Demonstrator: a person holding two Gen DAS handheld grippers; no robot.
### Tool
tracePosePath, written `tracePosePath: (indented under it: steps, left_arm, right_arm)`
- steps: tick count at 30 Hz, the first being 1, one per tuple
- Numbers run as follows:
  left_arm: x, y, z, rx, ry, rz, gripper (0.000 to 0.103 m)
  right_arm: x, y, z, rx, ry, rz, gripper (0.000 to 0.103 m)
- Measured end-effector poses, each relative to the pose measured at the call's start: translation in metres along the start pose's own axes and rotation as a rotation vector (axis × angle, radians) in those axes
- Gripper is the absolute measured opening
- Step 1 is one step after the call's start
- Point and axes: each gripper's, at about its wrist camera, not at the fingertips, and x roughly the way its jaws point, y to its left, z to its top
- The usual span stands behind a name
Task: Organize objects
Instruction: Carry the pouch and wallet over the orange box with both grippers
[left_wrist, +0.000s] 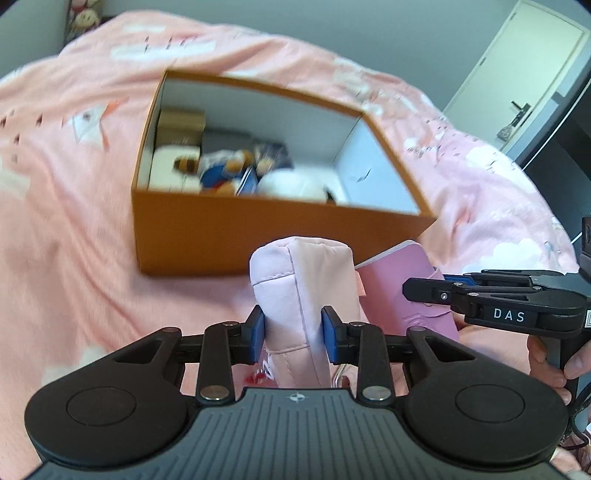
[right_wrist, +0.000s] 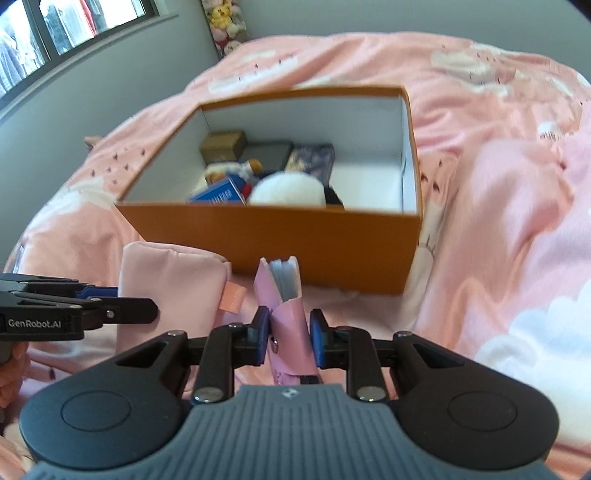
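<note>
An open orange box (left_wrist: 258, 236) (right_wrist: 295, 236) with white inner walls sits on the pink bedspread and holds several items: small boxes, a plush toy, a blue pack, a white fluffy thing. My left gripper (left_wrist: 293, 332) is shut on a pale pink padded pouch (left_wrist: 306, 291), held upright just in front of the box. The pouch also shows in the right wrist view (right_wrist: 173, 291). My right gripper (right_wrist: 288, 338) is shut on a pink snap-strap notebook (right_wrist: 286, 314) (left_wrist: 399, 291), held on edge beside the pouch, near the box's front wall.
The pink bedspread (left_wrist: 74, 229) (right_wrist: 498, 221) is rumpled all around the box. A door (left_wrist: 517, 81) stands at the right in the left wrist view. A window (right_wrist: 55, 33) and plush toys (right_wrist: 225, 22) are at the back left.
</note>
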Motion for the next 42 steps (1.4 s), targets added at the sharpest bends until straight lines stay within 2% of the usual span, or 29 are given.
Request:
tracePosePath:
  steps: [5,15,22,26,30,37,42]
  left_arm:
    - [-0.010,-0.014,0.022,0.032,-0.057,-0.030,0.036]
    - [-0.023,-0.031,0.066,0.067,-0.175,-0.039,0.036]
    - [-0.013,-0.027,0.099,0.069,-0.206,-0.042,0.036]
    - [-0.003,-0.017,0.122,0.046,-0.214,-0.046,0.036]
    - [0.013,-0.002,0.141,-0.001,-0.200,-0.054,0.036]
    - [0.050,0.016,0.156,-0.043,-0.134,-0.038,0.036]
    - [0.065,0.026,0.162,-0.051,-0.098,-0.032,0.036]
  right_arm:
    - [-0.017,0.003,0.019,-0.016,-0.062,0.009,0.024]
    - [-0.042,0.001,0.056,-0.037,-0.187,-0.007,0.024]
    - [-0.044,-0.007,0.086,-0.021,-0.250,-0.003,0.022]
    - [-0.031,-0.016,0.109,0.014,-0.248,0.005,0.022]
    - [-0.012,-0.027,0.130,0.031,-0.245,-0.039,0.022]
    - [0.050,-0.050,0.152,0.131,-0.166,-0.085,0.022]
    - [0.091,-0.051,0.160,0.172,-0.125,-0.109,0.022]
